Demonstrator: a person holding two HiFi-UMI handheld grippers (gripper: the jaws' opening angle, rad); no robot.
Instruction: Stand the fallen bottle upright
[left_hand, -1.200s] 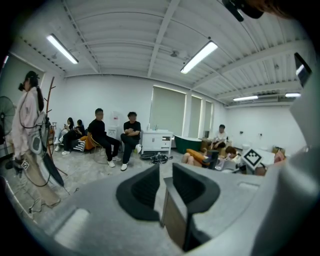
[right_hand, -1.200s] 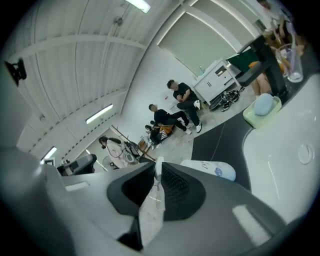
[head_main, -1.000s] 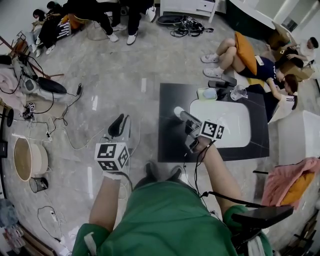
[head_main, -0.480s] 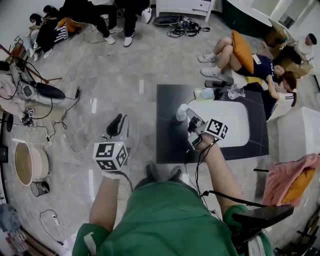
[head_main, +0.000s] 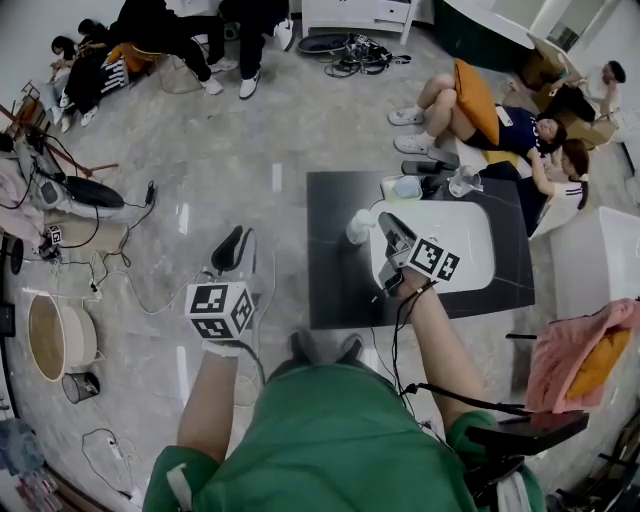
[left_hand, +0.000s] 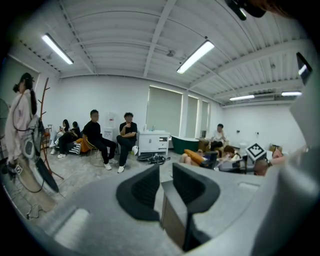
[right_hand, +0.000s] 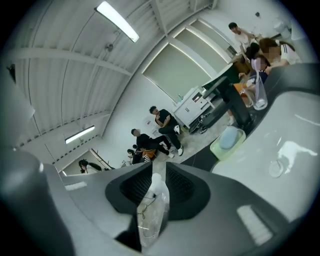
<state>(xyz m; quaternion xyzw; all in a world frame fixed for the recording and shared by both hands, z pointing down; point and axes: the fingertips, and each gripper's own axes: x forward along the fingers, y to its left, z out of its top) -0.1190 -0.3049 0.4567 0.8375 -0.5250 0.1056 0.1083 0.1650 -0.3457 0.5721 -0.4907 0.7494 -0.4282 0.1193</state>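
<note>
A clear plastic bottle (head_main: 359, 227) with a white cap stands close to upright on the black table (head_main: 335, 280), near its left side. My right gripper (head_main: 381, 226) reaches in from the right and is shut on the bottle. In the right gripper view the bottle (right_hand: 153, 212) is pinched between the two dark jaws of that gripper (right_hand: 159, 176), cap pointing away from the camera. My left gripper (head_main: 237, 252) hangs over the floor left of the table. Its jaws (left_hand: 166, 176) nearly touch and hold nothing.
A white basin-shaped tray (head_main: 455, 235) lies on the table right of the bottle. At the table's far edge are a green dish (head_main: 400, 187) and a clear glass jug (head_main: 470, 182). People sit on the floor beyond the table. Cables (head_main: 130, 280) trail on the floor at left.
The bottle has come up from a slant to near upright in my right gripper, which has swung a little to the right. The left gripper has barely moved.
</note>
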